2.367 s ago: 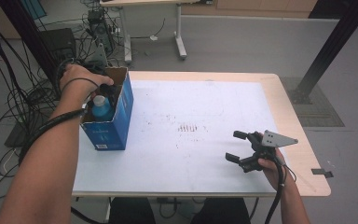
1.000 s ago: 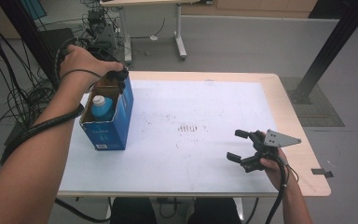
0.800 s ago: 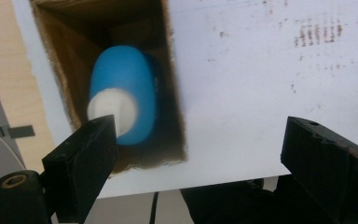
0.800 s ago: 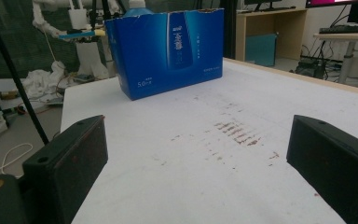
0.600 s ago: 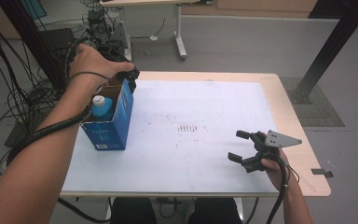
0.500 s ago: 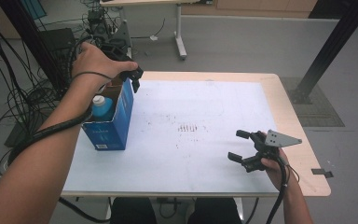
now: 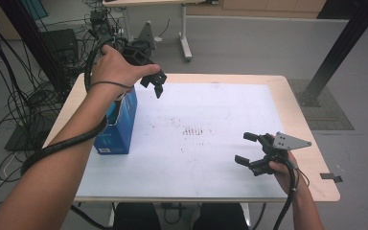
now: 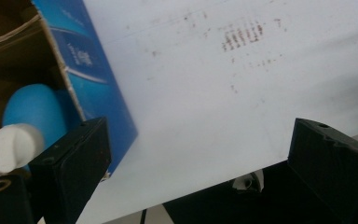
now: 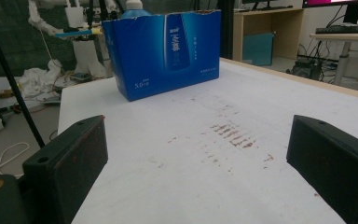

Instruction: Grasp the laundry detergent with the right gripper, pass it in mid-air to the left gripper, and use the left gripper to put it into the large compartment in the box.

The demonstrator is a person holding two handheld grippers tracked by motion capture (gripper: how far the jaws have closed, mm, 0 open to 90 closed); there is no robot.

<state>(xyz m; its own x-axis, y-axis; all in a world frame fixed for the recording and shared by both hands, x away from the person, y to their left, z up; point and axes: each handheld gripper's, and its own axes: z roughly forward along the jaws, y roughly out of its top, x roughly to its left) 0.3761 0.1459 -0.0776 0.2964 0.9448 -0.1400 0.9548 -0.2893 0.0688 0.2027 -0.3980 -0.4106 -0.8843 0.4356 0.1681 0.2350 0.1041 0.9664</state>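
Note:
A blue cardboard box (image 7: 117, 127) stands open-topped at the left of the white-covered table (image 7: 211, 163). Inside it is a blue bottle (image 8: 32, 107) with a white cap (image 8: 16, 144). My left gripper (image 7: 153, 85) hangs in the air just right of the box's far end. Its jaws have just been opening, and they stand open with nothing between them (image 8: 198, 154). My right gripper (image 7: 243, 147) rests near the front right of the table, open and empty, facing the box (image 9: 168, 51) across the sheet.
Reddish-brown marks (image 7: 196, 131) stain the middle of the sheet. Cables (image 7: 24, 96) lie on the floor to the left. A black post (image 7: 345, 38) rises at the back right, and another table's leg (image 7: 184, 28) stands behind.
My left hand has lifted away from the box top and swung right, over the table's back left. The bottle stays in the box. The right gripper has kept still.

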